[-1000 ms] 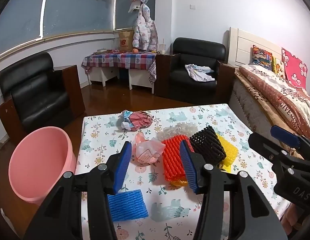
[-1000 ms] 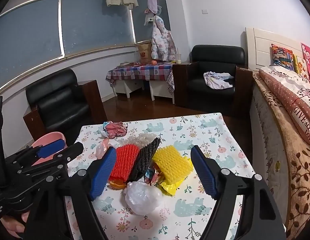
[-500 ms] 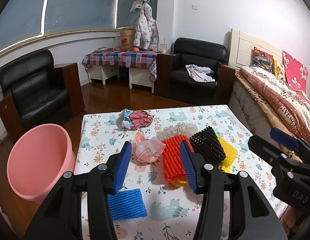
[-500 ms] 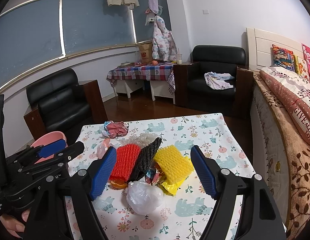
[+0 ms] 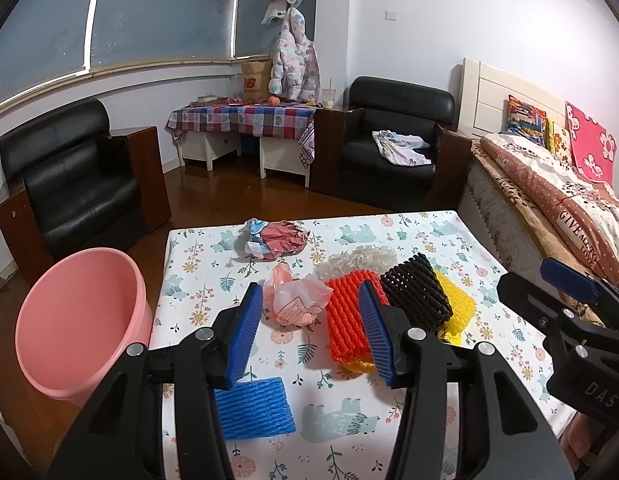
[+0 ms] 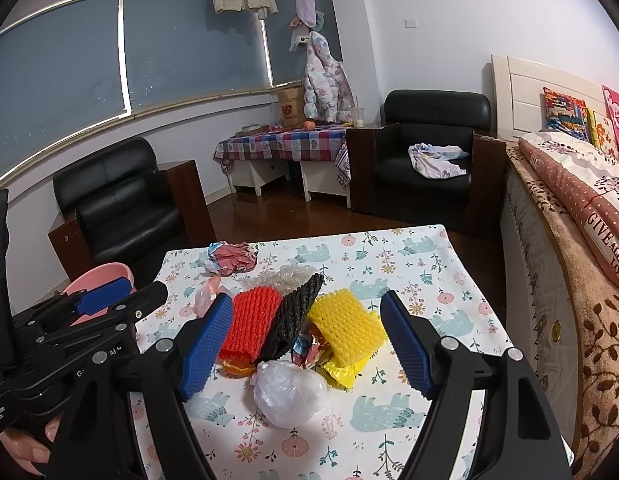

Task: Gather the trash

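Trash lies on the table with a patterned cloth: a red foam net, a black foam net, a yellow foam net, a blue foam net, a pink plastic bag, a crumpled red wrapper, clear netting and a white plastic bag. A pink bin stands on the floor left of the table. My left gripper is open and empty above the near table. My right gripper is open and empty above the white bag and yellow net.
Two black armchairs stand beyond the table. A bed runs along the right side. A small checkered table stands at the far wall. The wooden floor lies between them.
Both views have shifted slightly, and the trash sits a touch nearer. Both grippers stay open and nothing on the table has moved.
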The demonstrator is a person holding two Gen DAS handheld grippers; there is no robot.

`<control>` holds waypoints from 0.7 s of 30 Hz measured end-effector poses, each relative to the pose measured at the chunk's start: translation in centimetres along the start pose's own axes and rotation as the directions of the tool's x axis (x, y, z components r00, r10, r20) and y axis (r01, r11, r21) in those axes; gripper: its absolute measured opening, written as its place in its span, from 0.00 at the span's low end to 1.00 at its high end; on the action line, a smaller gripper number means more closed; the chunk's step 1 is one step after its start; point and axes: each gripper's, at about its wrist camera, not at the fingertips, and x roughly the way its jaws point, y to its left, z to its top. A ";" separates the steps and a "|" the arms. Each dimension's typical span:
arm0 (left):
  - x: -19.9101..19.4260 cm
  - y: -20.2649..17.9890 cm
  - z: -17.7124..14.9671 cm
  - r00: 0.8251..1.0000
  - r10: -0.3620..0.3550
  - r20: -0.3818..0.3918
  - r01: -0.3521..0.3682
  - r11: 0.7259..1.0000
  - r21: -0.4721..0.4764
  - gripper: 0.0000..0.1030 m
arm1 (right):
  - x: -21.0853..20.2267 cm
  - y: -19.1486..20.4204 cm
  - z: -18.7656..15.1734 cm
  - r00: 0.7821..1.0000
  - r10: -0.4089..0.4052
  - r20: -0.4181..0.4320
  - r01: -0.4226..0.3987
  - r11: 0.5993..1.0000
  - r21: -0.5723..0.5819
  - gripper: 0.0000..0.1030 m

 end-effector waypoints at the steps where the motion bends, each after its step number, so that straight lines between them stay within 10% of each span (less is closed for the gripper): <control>1: 0.0 0.0 0.0 1.000 0.000 0.001 0.000 1.000 0.000 0.49 | 0.0 0.0 0.0 1.000 0.000 0.000 0.000 1.000 0.001 0.73; 21: -0.2 0.0 0.0 1.000 -0.002 0.003 0.002 1.000 0.001 0.49 | 0.3 0.5 -0.2 1.000 0.004 -0.008 -0.004 1.000 0.002 0.68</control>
